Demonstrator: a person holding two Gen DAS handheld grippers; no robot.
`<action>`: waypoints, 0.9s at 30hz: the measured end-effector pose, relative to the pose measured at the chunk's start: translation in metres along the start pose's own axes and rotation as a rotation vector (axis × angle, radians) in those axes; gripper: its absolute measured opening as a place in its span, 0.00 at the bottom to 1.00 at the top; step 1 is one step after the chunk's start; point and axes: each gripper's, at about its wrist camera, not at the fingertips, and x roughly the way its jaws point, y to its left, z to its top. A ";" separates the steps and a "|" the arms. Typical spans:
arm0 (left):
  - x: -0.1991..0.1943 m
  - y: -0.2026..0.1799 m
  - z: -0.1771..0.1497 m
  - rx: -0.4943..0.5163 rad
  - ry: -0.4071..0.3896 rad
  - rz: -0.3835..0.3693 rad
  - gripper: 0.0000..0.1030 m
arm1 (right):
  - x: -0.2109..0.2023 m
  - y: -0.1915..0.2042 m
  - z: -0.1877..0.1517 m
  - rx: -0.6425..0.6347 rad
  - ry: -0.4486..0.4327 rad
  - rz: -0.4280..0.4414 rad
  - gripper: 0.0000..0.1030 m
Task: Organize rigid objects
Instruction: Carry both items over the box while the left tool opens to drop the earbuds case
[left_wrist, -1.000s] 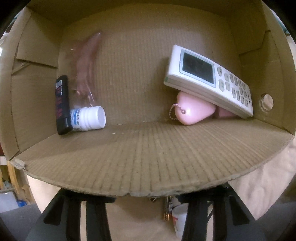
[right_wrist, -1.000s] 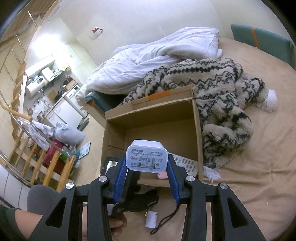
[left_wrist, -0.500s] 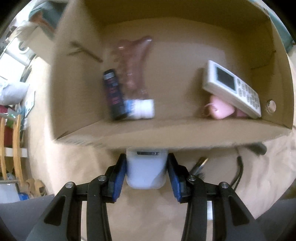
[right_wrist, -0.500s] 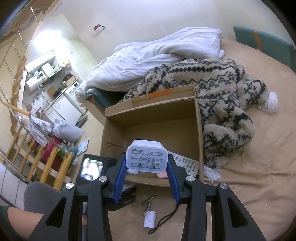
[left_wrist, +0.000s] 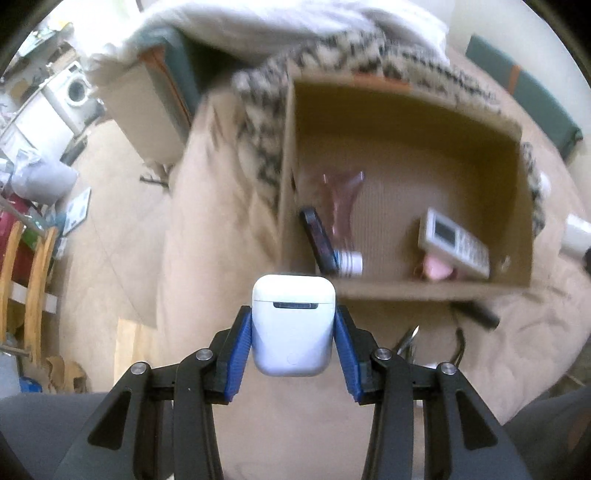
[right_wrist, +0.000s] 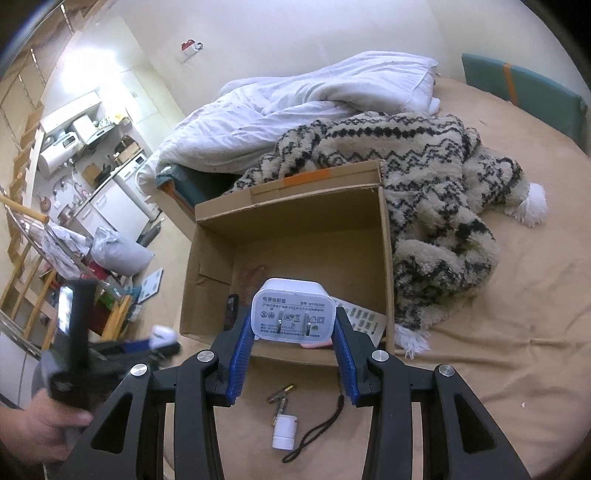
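Observation:
My left gripper (left_wrist: 293, 328) is shut on a white earbud case (left_wrist: 293, 325), held in the air in front of and to the left of the open cardboard box (left_wrist: 402, 288). Inside the box lie a white remote (left_wrist: 454, 243) resting on a pink heart-shaped item (left_wrist: 437, 268), a black lighter-like stick (left_wrist: 318, 240), a small white-capped bottle (left_wrist: 349, 262) and a clear pinkish packet (left_wrist: 341, 199). My right gripper (right_wrist: 293, 325) is shut on a white power adapter (right_wrist: 293, 314) just before the box's near wall (right_wrist: 295, 354). The left gripper (right_wrist: 162, 338) appears blurred at lower left there.
On the beige bedsheet in front of the box lie batteries (right_wrist: 280, 393), a small white cylinder (right_wrist: 284, 430) and a black cord loop (right_wrist: 317, 428). A patterned fleece blanket (right_wrist: 436, 192) and a white duvet (right_wrist: 295, 103) crowd the box's far and right sides. The bed's edge drops off at left.
The left gripper has risen and pulled back from the box's near wall with the earbud case, now looking down into the box from higher up. The right gripper stays still with the adapter.

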 end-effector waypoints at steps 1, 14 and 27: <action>-0.005 0.006 0.004 0.003 -0.023 0.000 0.39 | 0.001 -0.002 0.001 0.006 -0.001 -0.003 0.42; -0.021 0.001 0.060 0.009 -0.166 -0.045 0.39 | 0.015 -0.006 0.033 0.011 -0.005 -0.029 0.42; 0.046 -0.029 0.084 0.076 -0.110 -0.065 0.39 | 0.099 -0.009 0.037 -0.019 0.148 -0.088 0.42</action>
